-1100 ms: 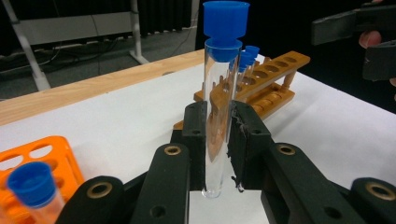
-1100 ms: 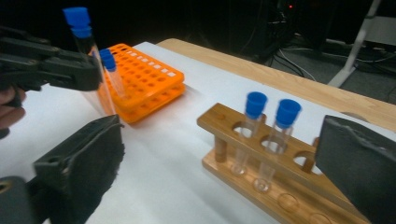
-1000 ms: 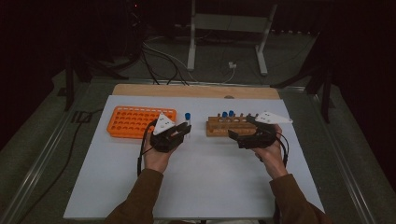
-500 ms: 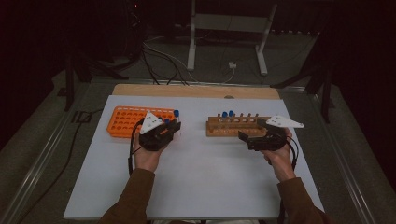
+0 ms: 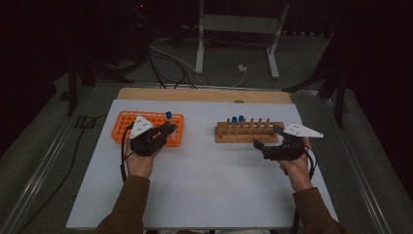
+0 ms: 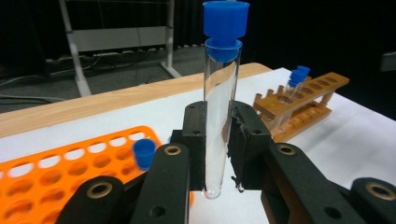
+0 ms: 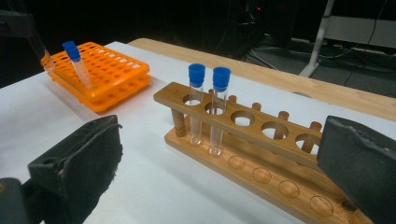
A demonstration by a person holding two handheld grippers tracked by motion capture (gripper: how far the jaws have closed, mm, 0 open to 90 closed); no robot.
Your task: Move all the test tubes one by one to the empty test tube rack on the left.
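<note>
Jaws clamp the upright test tube (image 6: 219, 116) midway.

Brown sleeves (image 5: 127, 204), black grippers (image 5: 168, 129)

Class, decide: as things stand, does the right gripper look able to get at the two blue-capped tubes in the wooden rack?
Probably yes. The right gripper is open and empty, facing the wooden rack, and nothing stands before the two tubes.

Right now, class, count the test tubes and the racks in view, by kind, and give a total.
Tubes: 4 (1 in left claw, 1 in orange rack, 2 in wooden rack)
Racks: 2
Total: 6
</note>
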